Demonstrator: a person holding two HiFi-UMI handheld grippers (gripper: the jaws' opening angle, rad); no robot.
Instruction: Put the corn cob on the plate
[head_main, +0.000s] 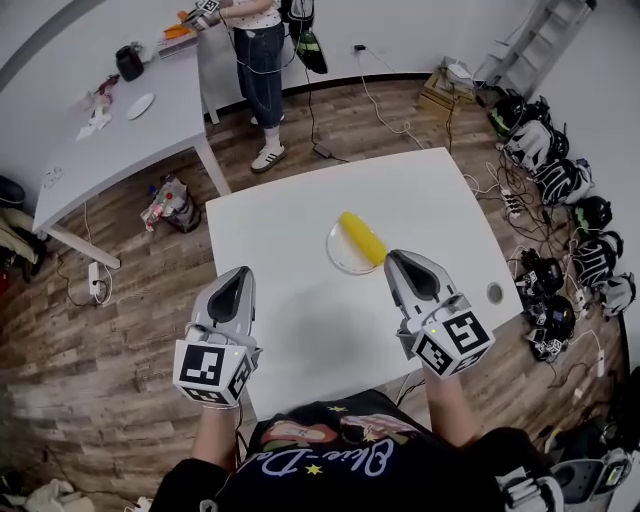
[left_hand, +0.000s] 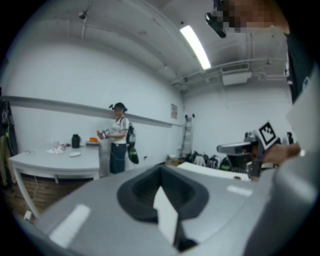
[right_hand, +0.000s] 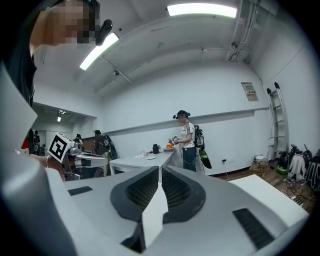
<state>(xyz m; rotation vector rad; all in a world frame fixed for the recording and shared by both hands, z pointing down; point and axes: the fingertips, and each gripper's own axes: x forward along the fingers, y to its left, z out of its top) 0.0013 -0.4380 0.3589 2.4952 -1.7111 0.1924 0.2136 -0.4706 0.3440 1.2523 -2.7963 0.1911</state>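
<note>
A yellow corn cob (head_main: 362, 238) lies across a clear glass plate (head_main: 341, 253) near the middle of the white table (head_main: 300, 300). My right gripper (head_main: 397, 259) hovers just right of the plate, apart from the corn, its jaws shut with nothing between them. My left gripper (head_main: 240, 274) hangs over the table's left part, also shut and empty. In the right gripper view the jaws (right_hand: 160, 172) meet, and in the left gripper view the left gripper (left_hand: 161, 175) has its jaws together; both look level across the room, with corn and plate out of sight.
A person (head_main: 262, 60) stands at a second white table (head_main: 110, 130) at the back left. Bags and backpacks (head_main: 560, 200) line the floor at the right, with cables (head_main: 390, 120) on the wooden floor behind. A round hole (head_main: 494, 292) sits near the table's right edge.
</note>
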